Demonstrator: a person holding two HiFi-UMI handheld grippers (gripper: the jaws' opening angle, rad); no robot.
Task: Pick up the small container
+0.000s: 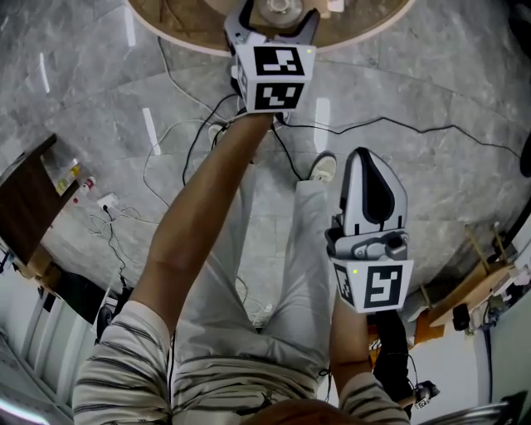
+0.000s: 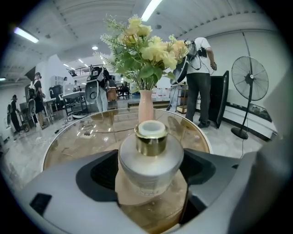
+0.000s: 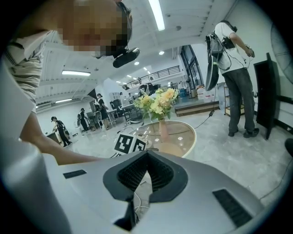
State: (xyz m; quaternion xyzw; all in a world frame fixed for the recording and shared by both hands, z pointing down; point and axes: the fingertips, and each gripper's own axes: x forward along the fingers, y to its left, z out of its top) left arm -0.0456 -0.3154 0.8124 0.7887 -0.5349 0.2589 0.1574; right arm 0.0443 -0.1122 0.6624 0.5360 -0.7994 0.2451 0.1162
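Observation:
The small container (image 2: 151,160), a frosted round jar with a gold neck and a white cap, stands on a tan pad on the round glass table (image 2: 78,144). My left gripper (image 2: 151,176) is open, one jaw on either side of the jar's body, pads close to it but not pressing. In the head view the left gripper (image 1: 274,12) reaches over the table's edge (image 1: 182,26) with the container (image 1: 281,7) between its jaws. My right gripper (image 1: 363,159) hangs lower, over the floor beside my leg, its jaws shut and empty (image 3: 147,153).
A pink vase of yellow flowers (image 2: 145,107) stands on the table just behind the container. Cables (image 1: 191,141) trail over the marble floor under the table. A standing fan (image 2: 249,87) and a person (image 2: 199,82) are off to the right, and a wooden shelf (image 1: 29,207) stands at the left.

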